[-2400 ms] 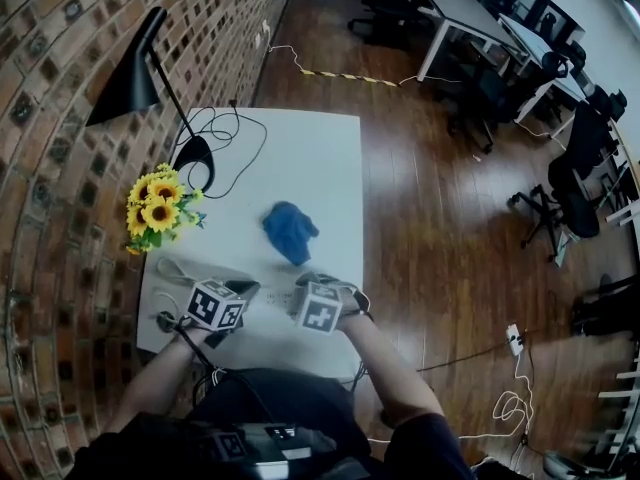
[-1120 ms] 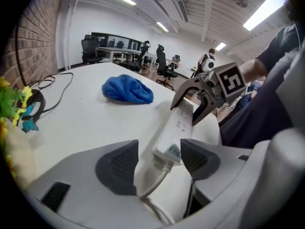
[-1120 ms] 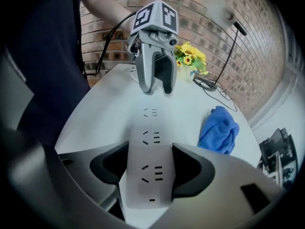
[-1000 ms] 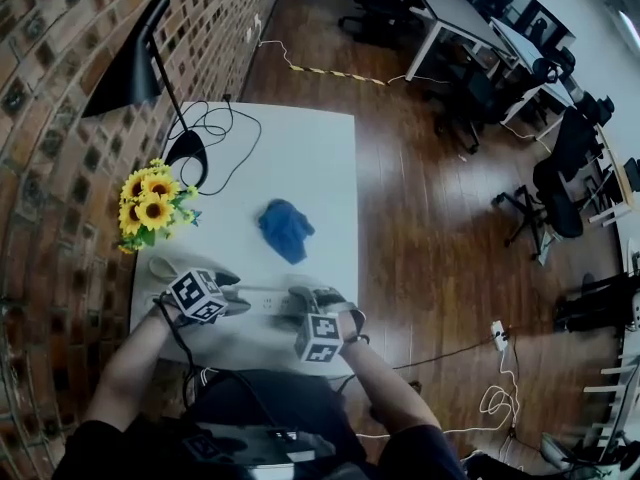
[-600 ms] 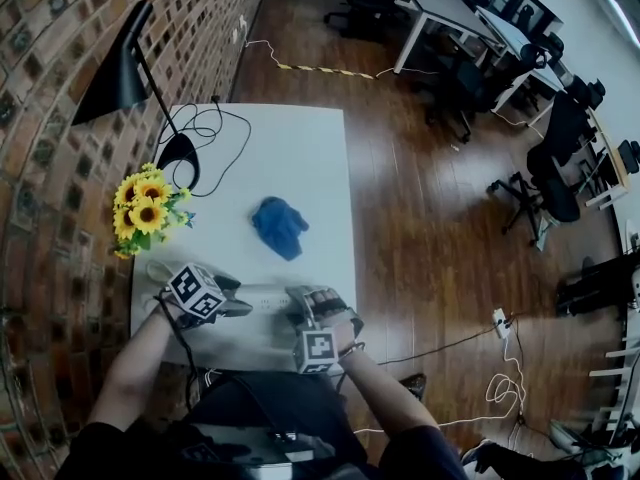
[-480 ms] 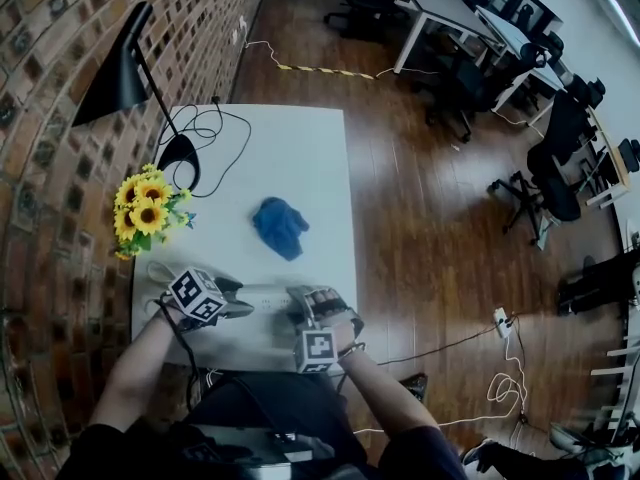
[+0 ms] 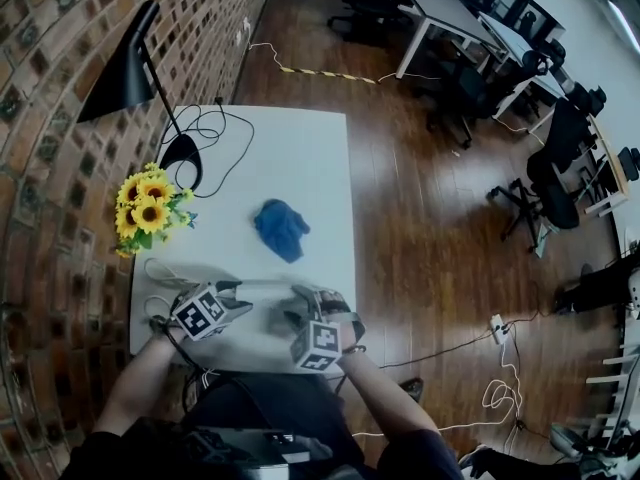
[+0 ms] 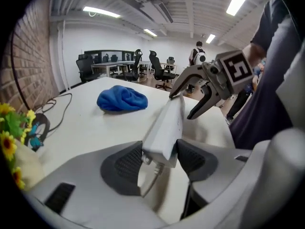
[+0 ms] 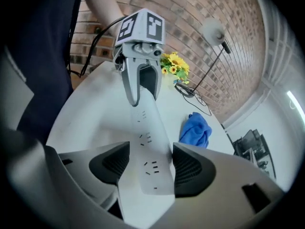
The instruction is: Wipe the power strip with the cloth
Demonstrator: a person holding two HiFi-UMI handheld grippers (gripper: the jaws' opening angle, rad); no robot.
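Note:
The white power strip (image 7: 266, 289) (image 8: 167, 125) (image 9: 150, 147) spans between my two grippers near the table's front edge. My left gripper (image 7: 238, 292) (image 8: 159, 159) has its cord end between the pads; its jaws have just been closing and now press on both sides. At the other end my right gripper (image 7: 305, 303) (image 9: 145, 168) is shut on the strip, sockets facing up. Each gripper shows in the other's view: the right gripper (image 8: 181, 106), the left gripper (image 9: 143, 97). The crumpled blue cloth (image 7: 281, 228) (image 8: 121, 99) (image 9: 196, 129) lies alone mid-table, beyond the strip.
A black desk lamp (image 7: 125, 78) stands at the white table's (image 7: 300, 148) far left with looped black cables (image 7: 215, 128). Sunflowers (image 7: 150, 208) sit at the left edge by the brick wall. Desks and office chairs (image 7: 470, 78) stand on the wooden floor to the right.
Both grippers went from side by side to the strip's two ends and stayed there. Since half a second ago the left gripper has rolled and sits a little nearer the front edge.

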